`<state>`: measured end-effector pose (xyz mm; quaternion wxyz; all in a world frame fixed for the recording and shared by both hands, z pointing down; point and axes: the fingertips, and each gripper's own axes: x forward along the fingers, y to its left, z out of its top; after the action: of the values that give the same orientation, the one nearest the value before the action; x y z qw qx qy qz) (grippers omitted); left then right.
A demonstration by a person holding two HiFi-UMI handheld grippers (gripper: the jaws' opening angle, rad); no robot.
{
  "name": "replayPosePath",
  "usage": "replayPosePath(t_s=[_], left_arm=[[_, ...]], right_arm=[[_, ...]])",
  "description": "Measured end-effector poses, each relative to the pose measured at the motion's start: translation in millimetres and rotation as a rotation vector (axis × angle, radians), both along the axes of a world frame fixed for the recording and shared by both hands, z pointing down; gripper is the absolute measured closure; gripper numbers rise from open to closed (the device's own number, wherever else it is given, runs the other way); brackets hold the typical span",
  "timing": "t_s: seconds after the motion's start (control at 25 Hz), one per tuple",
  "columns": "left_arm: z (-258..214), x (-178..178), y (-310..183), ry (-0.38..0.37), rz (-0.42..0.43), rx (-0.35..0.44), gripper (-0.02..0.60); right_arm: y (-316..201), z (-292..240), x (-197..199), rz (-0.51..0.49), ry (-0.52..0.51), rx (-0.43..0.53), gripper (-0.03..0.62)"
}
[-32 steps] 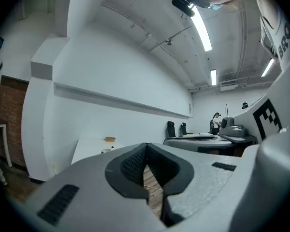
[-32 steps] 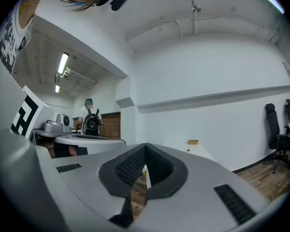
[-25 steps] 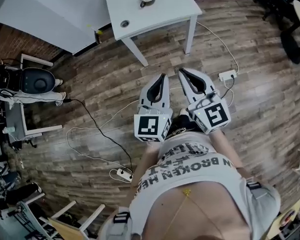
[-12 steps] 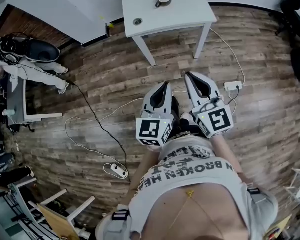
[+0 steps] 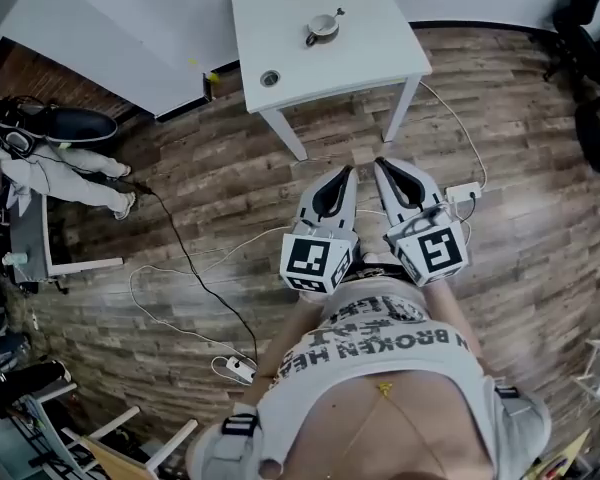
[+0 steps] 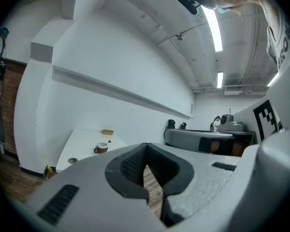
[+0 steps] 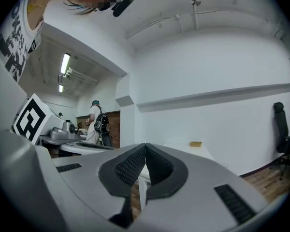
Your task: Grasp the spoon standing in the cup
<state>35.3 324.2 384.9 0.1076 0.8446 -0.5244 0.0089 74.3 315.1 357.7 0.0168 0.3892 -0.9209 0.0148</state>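
Observation:
A brown cup (image 5: 321, 29) with a spoon (image 5: 335, 14) standing in it sits on a white table (image 5: 370, 38) at the top of the head view. The left gripper view also shows the cup (image 6: 101, 148), far off on the table (image 6: 82, 146). Both grippers are held low over the wood floor, well short of the table. My left gripper (image 5: 347, 172) is shut and holds nothing. Beside it, my right gripper (image 5: 384, 165) is likewise shut and empty. In the right gripper view a table leg (image 7: 142, 195) shows beyond the closed jaws.
Cables and two power strips (image 5: 464, 190) (image 5: 239, 370) lie on the wood floor. A round grommet (image 5: 270, 78) is set in the tabletop, and a small yellowish block (image 6: 107, 132) lies at the table's back. A person (image 5: 50, 173) is at the left; office chairs (image 5: 590, 58) stand at the right.
The table and cup have slid lower and nearer in the head view. Both grippers stay shut and have edged up toward the table.

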Motion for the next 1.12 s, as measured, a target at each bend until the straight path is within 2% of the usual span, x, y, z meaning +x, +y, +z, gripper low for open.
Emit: replayPosePath(t_s=[0.48,0.88,1.12], left_arm=[[-7,-47,-115,0.018,0.065,0.014,0.583],[-3,-91,-161,0.026,0.052,0.020,0.583],[3,-105,-180,0.036,0.011,-0.006,0.583]], right_arm=[[-106,-6,-54,0.036,0.008,0.008,0.586],[-153,4,-89,0.063,0.022,-0.006,0.586],[-174,13,-102,0.022,0.036,-0.036,0.586]])
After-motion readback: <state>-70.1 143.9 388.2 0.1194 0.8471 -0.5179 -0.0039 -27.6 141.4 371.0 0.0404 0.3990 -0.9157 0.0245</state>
